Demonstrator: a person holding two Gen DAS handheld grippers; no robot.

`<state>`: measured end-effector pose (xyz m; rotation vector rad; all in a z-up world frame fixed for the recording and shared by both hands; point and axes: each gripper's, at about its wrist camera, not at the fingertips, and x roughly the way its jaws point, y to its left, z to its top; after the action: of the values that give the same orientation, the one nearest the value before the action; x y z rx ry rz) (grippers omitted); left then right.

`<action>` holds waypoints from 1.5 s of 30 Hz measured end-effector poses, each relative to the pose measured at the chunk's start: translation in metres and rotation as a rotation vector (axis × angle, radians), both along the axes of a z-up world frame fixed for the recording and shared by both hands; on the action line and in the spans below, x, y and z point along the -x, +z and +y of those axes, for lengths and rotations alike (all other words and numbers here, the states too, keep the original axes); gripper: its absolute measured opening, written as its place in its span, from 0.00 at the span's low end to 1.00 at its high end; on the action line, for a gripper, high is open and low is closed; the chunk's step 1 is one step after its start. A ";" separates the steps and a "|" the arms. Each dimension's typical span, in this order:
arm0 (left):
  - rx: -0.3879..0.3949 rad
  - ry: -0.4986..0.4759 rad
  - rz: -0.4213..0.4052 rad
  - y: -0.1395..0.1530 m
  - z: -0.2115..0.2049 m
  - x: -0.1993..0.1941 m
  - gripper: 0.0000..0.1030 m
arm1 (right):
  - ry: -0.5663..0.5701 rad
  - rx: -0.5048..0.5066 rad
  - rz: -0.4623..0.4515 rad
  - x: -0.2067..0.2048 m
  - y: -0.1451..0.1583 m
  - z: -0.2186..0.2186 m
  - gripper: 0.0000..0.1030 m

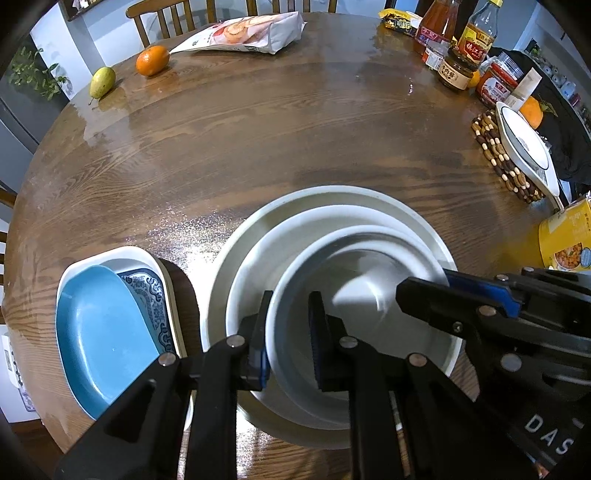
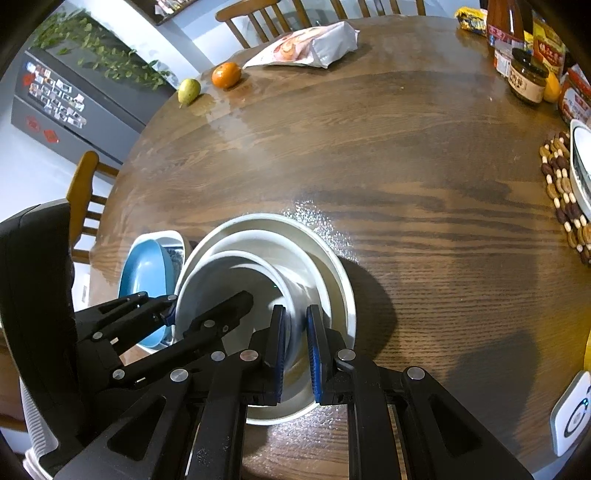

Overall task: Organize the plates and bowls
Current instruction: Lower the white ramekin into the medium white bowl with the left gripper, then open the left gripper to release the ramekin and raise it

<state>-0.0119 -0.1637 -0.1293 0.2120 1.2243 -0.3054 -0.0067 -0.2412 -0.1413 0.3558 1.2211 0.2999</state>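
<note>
Three white bowls sit nested on the wooden table (image 1: 258,122): a big outer bowl (image 1: 236,258), a middle one (image 1: 266,251) and a small inner bowl (image 1: 365,291). My left gripper (image 1: 288,332) is shut on the near-left rim of the inner bowl. My right gripper (image 2: 295,343) is shut on that bowl's (image 2: 207,291) right rim; it also shows in the left wrist view (image 1: 443,291). To the left, a blue plate (image 1: 99,332) lies in a blue-patterned white dish (image 1: 147,273).
A pear (image 1: 101,82), an orange (image 1: 151,60) and a snack bag (image 1: 243,35) lie at the far edge. Bottles and jars (image 1: 458,44) stand at the far right. A white dish (image 1: 524,147) rests on a beaded trivet (image 1: 495,155). Chairs stand around the table.
</note>
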 end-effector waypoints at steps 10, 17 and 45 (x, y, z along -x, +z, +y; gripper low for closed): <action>0.017 0.000 -0.012 0.005 0.002 0.001 0.22 | 0.004 0.035 -0.030 0.001 0.006 0.001 0.14; 0.038 -0.013 -0.066 0.025 -0.002 0.005 0.45 | -0.016 0.006 -0.053 0.003 0.017 -0.008 0.14; 0.121 0.144 -0.118 0.060 0.055 -0.004 0.76 | -0.114 -0.060 -0.090 0.010 0.038 -0.038 0.52</action>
<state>-0.0082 -0.1083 -0.0689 0.0362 1.0940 -0.2370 -0.0166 -0.2795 -0.1035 0.4572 1.1007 0.2521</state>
